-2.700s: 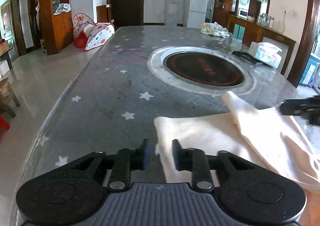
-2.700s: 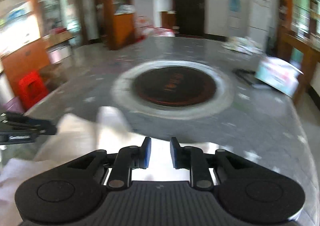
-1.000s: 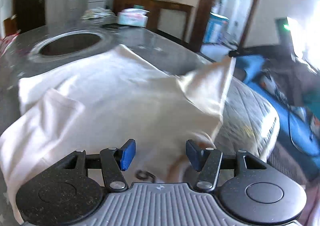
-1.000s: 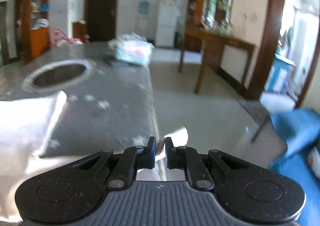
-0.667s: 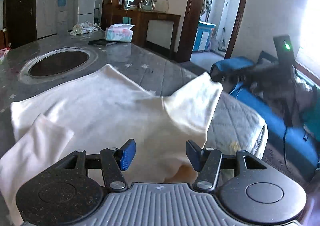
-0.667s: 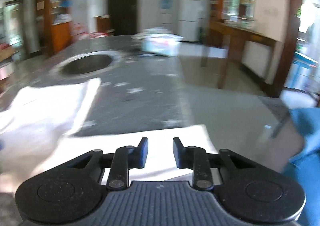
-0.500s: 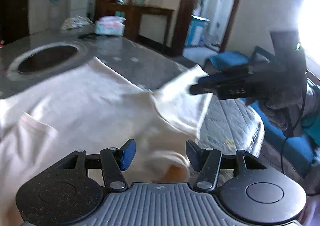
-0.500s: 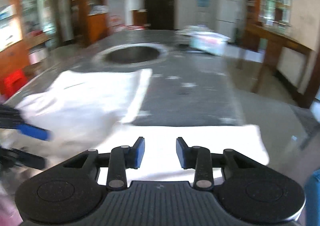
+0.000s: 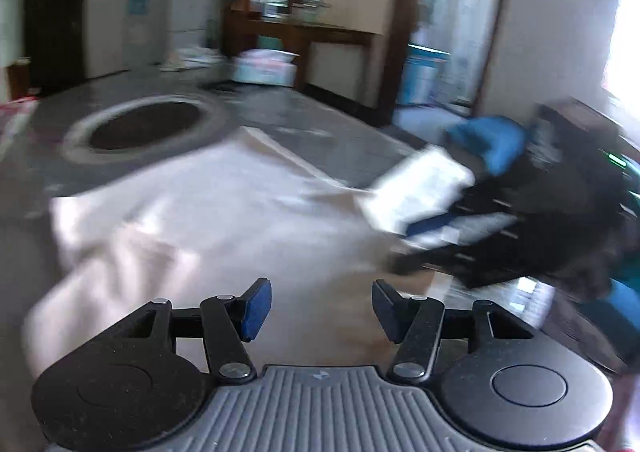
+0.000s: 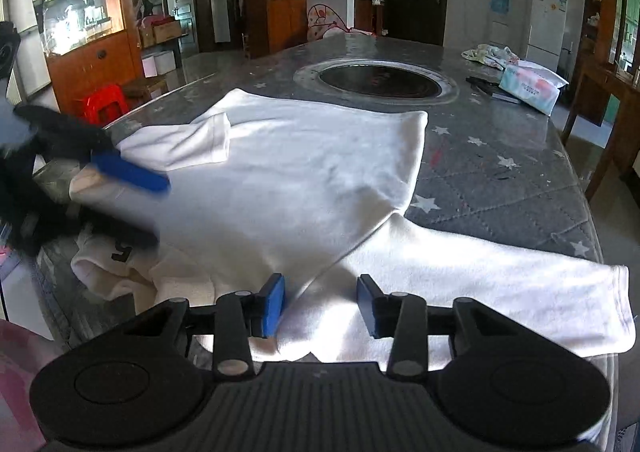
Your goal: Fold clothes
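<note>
A white T-shirt (image 10: 304,171) lies spread on the grey star-patterned table (image 10: 500,179). One sleeve (image 10: 180,147) is folded onto the body, and the other sleeve (image 10: 500,292) lies flat along the near table edge. My right gripper (image 10: 321,310) hovers over the armpit area. Its jaws are opening, and the cloth lies under them, not pinched. My left gripper (image 10: 132,207) reaches in from the left over the collar end. The left wrist view is blurred. There my left gripper (image 9: 320,308) stands open above the shirt (image 9: 224,211), with my right gripper (image 9: 416,248) at the right.
A round dark hotplate (image 10: 376,79) is set into the table's middle. Beyond it lie a tissue pack (image 10: 532,85), a flat black item (image 10: 492,89) and a crumpled cloth (image 10: 488,51). A red stool (image 10: 106,97) and wooden cabinets stand to the left, and the table edge runs close on the right.
My right gripper has let go of the sleeve, which now lies flat on the table. It has opened and swung left to face the shirt. My left gripper stays open.
</note>
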`<state>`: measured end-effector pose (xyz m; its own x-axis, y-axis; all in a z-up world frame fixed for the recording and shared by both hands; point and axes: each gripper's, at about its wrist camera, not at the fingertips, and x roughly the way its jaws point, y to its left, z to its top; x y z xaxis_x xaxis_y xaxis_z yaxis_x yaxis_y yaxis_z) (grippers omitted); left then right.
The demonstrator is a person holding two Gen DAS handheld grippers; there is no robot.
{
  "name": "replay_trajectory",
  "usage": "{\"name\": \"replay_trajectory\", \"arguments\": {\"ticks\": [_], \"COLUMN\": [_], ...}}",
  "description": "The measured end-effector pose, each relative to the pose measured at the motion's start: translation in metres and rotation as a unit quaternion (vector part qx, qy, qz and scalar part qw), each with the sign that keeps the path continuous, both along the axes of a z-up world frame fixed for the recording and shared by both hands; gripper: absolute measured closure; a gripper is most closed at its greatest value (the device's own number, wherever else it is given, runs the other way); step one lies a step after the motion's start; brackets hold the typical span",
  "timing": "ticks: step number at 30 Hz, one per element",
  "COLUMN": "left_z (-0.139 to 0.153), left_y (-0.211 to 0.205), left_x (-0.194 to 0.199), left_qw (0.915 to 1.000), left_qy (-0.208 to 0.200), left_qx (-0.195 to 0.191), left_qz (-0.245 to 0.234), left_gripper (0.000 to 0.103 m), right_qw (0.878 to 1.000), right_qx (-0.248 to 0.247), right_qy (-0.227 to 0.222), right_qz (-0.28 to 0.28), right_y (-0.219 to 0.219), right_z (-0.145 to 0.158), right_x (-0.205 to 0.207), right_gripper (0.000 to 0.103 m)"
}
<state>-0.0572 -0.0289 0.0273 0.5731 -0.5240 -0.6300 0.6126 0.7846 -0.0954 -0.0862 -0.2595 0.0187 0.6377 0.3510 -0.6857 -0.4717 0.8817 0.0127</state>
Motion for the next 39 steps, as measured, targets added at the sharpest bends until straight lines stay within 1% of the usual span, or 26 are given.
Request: {"name": "replay_trajectory", "arguments": {"ticks": [4, 10, 11, 14, 16, 17, 18, 19, 20, 22, 24, 26, 28, 30, 34, 36, 39], "left_z": [-0.004, -0.031, -0.033, -0.034, -0.035, -0.034, -0.033, -0.031, -0.028, -0.020, -0.009, 0.003, 0.015, 0.026, 0.038, 0.038, 0.029], "left_y": [0.013, 0.010, 0.011, 0.014, 0.020, 0.025, 0.031, 0.037, 0.046, 0.063, 0.083, 0.105, 0.127, 0.149, 0.188, 0.207, 0.228], "left_x": [0.028, 0.058, 0.060, 0.064, 0.065, 0.066, 0.067, 0.067, 0.067, 0.062, 0.054, 0.043, 0.032, 0.018, -0.008, -0.020, -0.034], "left_qw": [0.9966, 0.9898, 0.9902, 0.9894, 0.9888, 0.9885, 0.9881, 0.9874, 0.9856, 0.9805, 0.9730, 0.9632, 0.9516, 0.9381, 0.9110, 0.9017, 0.8930], "left_qy": [-0.017, -0.021, -0.024, -0.028, -0.032, -0.029, -0.022, -0.016, -0.009, -0.015, -0.028, -0.041, -0.054, -0.073, -0.103, -0.107, -0.094], "left_qx": [0.034, 0.088, 0.079, 0.072, 0.064, 0.053, 0.039, 0.026, 0.004, -0.024, -0.049, -0.072, -0.095, -0.106, -0.111, -0.112, -0.108], "left_qz": [0.073, 0.110, 0.112, 0.123, 0.131, 0.139, 0.147, 0.155, 0.169, 0.195, 0.224, 0.256, 0.287, 0.322, 0.383, 0.404, 0.427], "left_gripper": [0.044, 0.045, 0.045, 0.060, 0.077, 0.084, 0.093, 0.096, 0.097, 0.097, 0.098, 0.098, 0.098, 0.098, 0.098, 0.098, 0.098], "right_qw": [1.000, 1.000, 1.000, 1.000, 1.000, 1.000, 1.000, 1.000, 1.000, 1.000, 1.000, 1.000, 1.000, 1.000, 1.000, 0.999, 0.999], "right_qx": [0.001, 0.000, 0.001, 0.002, 0.002, 0.001, 0.001, 0.000, -0.001, -0.001, 0.000, 0.001, -0.002, -0.004, -0.007, -0.008, -0.010], "right_qy": [0.001, 0.003, 0.004, 0.004, 0.004, 0.004, 0.003, 0.003, 0.003, 0.002, 0.002, 0.000, -0.004, -0.007, -0.014, -0.017, -0.017], "right_qz": [0.003, 0.002, 0.002, 0.000, -0.001, -0.002, -0.003, -0.004, -0.005, -0.007, -0.008, -0.005, 0.003, 0.008, 0.021, 0.029, 0.039], "right_y": [0.003, 0.007, 0.006, 0.007, 0.008, 0.008, 0.009, 0.009, 0.010, 0.011, 0.011, 0.013, 0.017, 0.021, 0.029, 0.033, 0.041], "right_z": [0.000, -0.004, -0.004, -0.005, -0.005, -0.005, -0.005, -0.005, -0.005, -0.005, -0.004, -0.002, -0.001, 0.001, 0.006, 0.008, 0.009], "right_x": [0.001, 0.005, 0.005, 0.006, 0.006, 0.006, 0.006, 0.006, 0.006, 0.006, 0.005, 0.005, 0.005, 0.004, 0.004, 0.004, 0.004], "right_gripper": [0.063, 0.062, 0.062, 0.060, 0.058, 0.057, 0.056, 0.056, 0.056, 0.056, 0.055, 0.053, 0.053, 0.053, 0.051, 0.050, 0.050]}}
